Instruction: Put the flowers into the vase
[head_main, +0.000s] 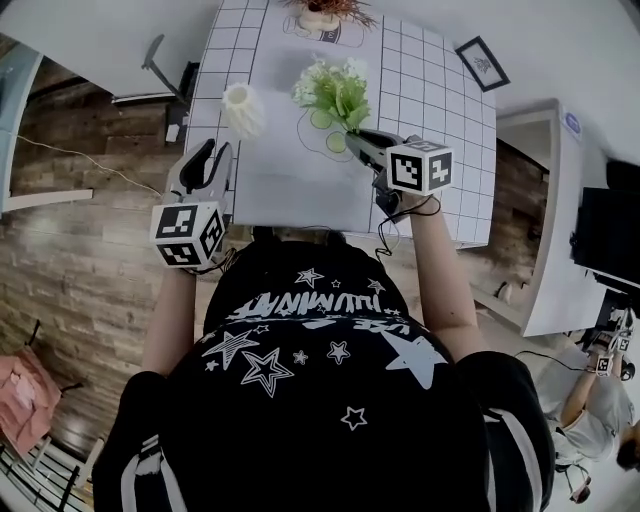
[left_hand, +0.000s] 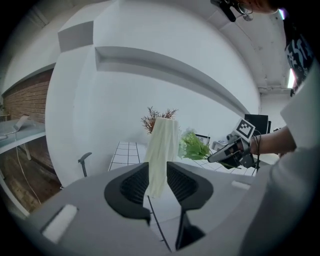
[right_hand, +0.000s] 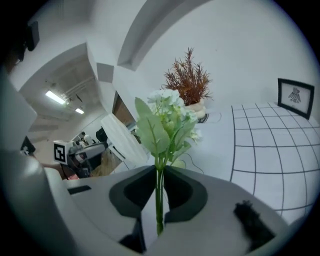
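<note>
Well beyond vase (head_main: 243, 108), potted plant (head_main: 325, 12), framed picture (head_main: 483, 62)

- Black shirt (head_main: 300, 400): white lettering among stars, upside down from here; I can't make out the words.
- Cubes on the left gripper (head_main: 218, 150) and right gripper (head_main: 355, 138): black-and-white square code patterns, no letters or digits.
- Framed picture (head_main: 483, 62): nothing readable.

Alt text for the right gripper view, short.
The right gripper holds the green stems of a white-and-green flower bunch between its fingers. Behind are a white ribbed vase, a reddish-brown potted plant and a black-framed picture on a white grid-lined table.
</note>
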